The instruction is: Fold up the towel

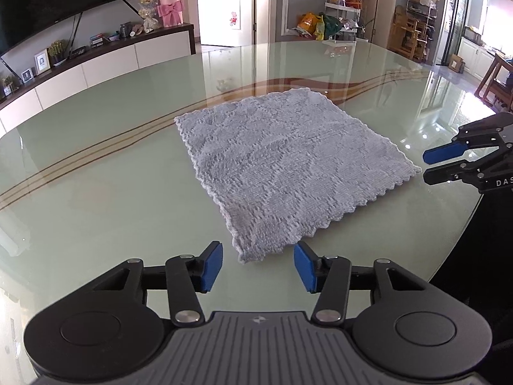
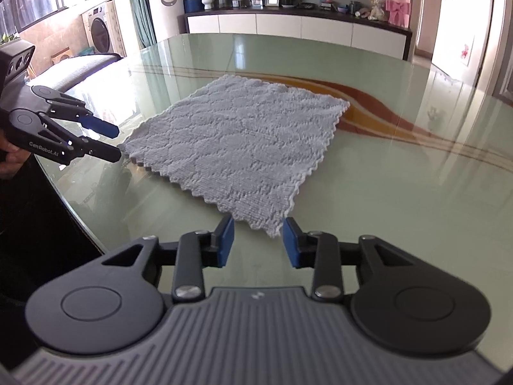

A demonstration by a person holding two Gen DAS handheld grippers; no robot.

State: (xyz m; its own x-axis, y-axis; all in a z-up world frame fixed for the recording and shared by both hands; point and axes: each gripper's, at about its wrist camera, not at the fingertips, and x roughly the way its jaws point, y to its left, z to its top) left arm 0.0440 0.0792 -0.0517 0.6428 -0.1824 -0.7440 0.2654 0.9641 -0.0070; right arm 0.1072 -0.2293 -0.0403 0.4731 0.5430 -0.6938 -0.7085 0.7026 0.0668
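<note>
A pale grey-blue textured towel (image 1: pixel 288 166) (image 2: pixel 243 141) lies spread flat on the glass table (image 1: pixel 96 176) (image 2: pixel 400 192). My left gripper (image 1: pixel 259 264) is open, its blue pads either side of the towel's near corner without touching it. In the right wrist view the left gripper (image 2: pixel 118 142) shows at the towel's left corner, one finger above and one below. My right gripper (image 2: pixel 258 240) is open around the other near corner, with the cloth tip close to the right-hand pad. The left wrist view shows the right gripper (image 1: pixel 428 166) at the towel's right corner.
The table's curved near edge (image 2: pixel 80 224) drops off beside both grippers. A hand (image 2: pixel 9 154) grips the left tool. A long white TV cabinet (image 1: pixel 105 61) (image 2: pixel 288 25) with a pink gift box (image 1: pixel 170 8) stands beyond the table, and shelves (image 1: pixel 344 3) at the back.
</note>
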